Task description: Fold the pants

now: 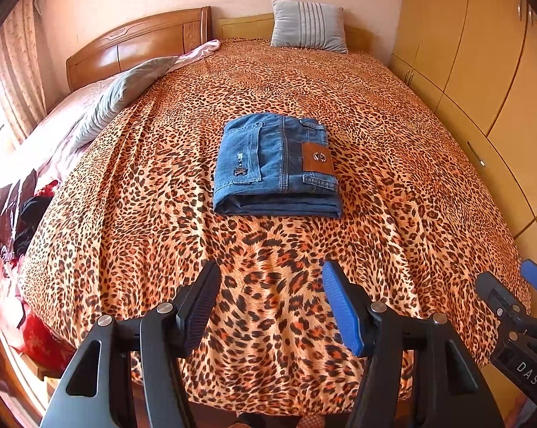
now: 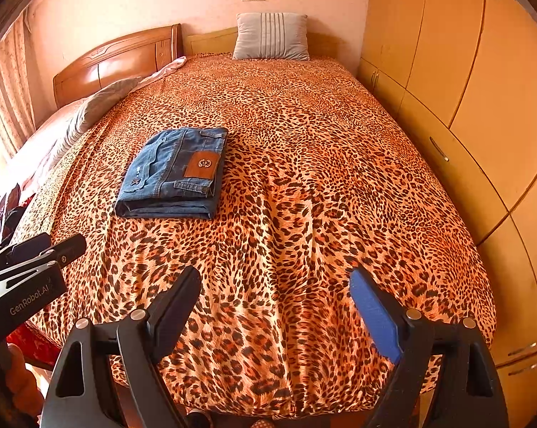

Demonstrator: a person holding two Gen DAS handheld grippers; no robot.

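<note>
The blue jeans (image 1: pixel 275 166) lie folded into a compact stack in the middle of the leopard-print bed (image 1: pixel 161 214), brown leather patch up. In the right wrist view the same jeans (image 2: pixel 172 174) sit left of centre on the bed (image 2: pixel 304 196). My left gripper (image 1: pixel 270 274) hovers open over the near end of the bed, well short of the jeans, nothing between its fingers. My right gripper (image 2: pixel 275 281) is also open and empty, over the near edge to the right of the jeans. Each gripper shows at the other view's side: the right gripper (image 1: pixel 511 285), the left gripper (image 2: pixel 47 246).
A striped grey pillow (image 1: pixel 309 26) leans on the headboard at the far end. A second bed with pink bedding and a grey pillow (image 1: pixel 125 92) adjoins on the left. Wooden wardrobes (image 2: pixel 464 89) run along the right side. Red and dark clothes (image 1: pixel 22 228) are heaped at the left.
</note>
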